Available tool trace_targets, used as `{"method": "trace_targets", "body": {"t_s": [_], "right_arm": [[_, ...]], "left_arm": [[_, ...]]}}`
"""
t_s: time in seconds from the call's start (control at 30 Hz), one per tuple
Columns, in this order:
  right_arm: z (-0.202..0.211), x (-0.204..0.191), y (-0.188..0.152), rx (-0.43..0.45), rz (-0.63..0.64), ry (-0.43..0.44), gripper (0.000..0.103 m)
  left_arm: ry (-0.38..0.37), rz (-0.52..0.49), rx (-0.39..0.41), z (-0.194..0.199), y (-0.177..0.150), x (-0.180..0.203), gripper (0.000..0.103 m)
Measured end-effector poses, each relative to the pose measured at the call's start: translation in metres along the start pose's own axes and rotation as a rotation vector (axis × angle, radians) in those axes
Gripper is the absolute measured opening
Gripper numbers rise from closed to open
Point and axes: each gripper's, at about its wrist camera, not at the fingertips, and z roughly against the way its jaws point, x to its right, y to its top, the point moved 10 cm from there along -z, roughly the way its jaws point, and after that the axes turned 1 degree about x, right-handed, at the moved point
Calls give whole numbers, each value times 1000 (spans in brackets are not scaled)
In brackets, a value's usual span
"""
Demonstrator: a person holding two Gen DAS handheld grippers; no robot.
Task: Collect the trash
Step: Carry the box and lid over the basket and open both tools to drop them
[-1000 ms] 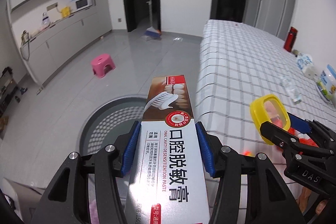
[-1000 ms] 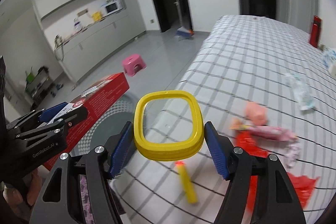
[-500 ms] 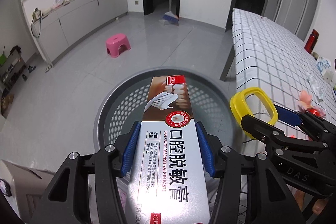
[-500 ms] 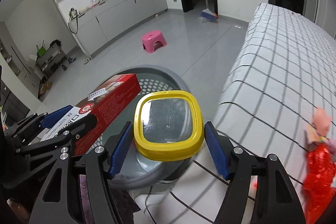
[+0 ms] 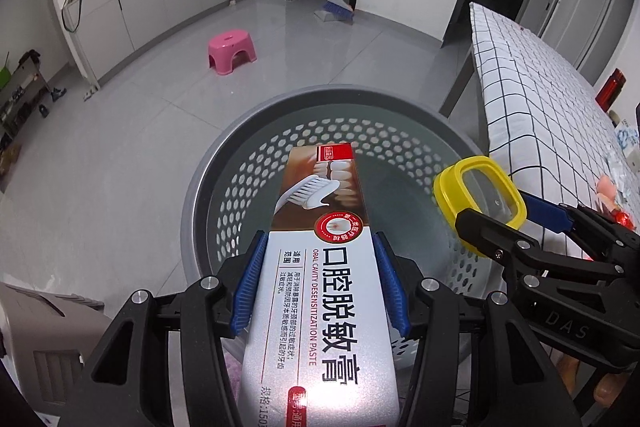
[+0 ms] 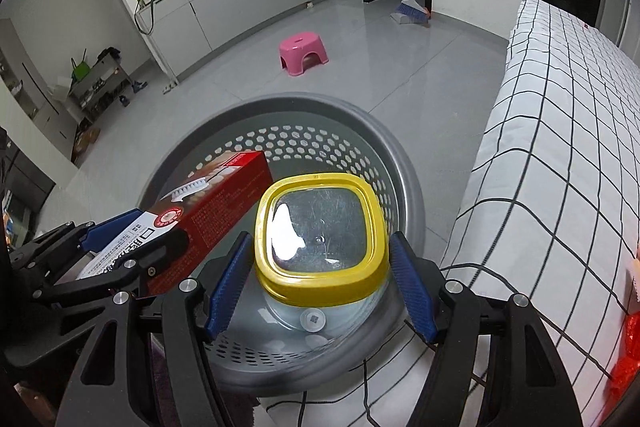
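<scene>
My left gripper [image 5: 320, 283] is shut on a long toothpaste box [image 5: 324, 259], silver and red with Chinese print, held over the grey perforated trash basket [image 5: 240, 163]. My right gripper [image 6: 320, 283] is shut on a clear plastic container with a yellow lid [image 6: 320, 231], also held above the basket [image 6: 360, 131]. In the left wrist view the yellow-lidded container [image 5: 480, 195] and the right gripper [image 5: 520, 223] hang over the basket's right rim. In the right wrist view the toothpaste box [image 6: 212, 203] and the left gripper [image 6: 120, 239] are at the left.
A table with a checked white cloth [image 6: 560, 155] stands to the right, with red wrappers [image 6: 624, 367] near its front. A pink stool [image 5: 232, 51] and a broom with dustpan [image 5: 336, 7] stand on the grey floor beyond. Cabinets line the left wall.
Both grippers have swung left from the table with their loads and now hang over the basket, which has come closer and fills the middle of both views.
</scene>
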Motion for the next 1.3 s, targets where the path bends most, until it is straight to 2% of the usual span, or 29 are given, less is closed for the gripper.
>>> {"method": "trace_targets", "body": {"t_s": [0.27, 0.4, 0.93, 1.3], "right_arm": [[-5, -2, 1, -8, 7, -11, 67], [-4, -2, 0, -6, 12, -17, 67], [2, -1, -1, 3, 5, -24, 67], [23, 6, -5, 32, -9, -24, 67]], "left_arm": [[2, 24, -13, -5, -1, -7, 52], [15, 32, 5, -1, 2, -10, 64], [27, 45, 18, 10, 3, -14, 64], [29, 34, 48, 28, 5, -6, 68]]}}
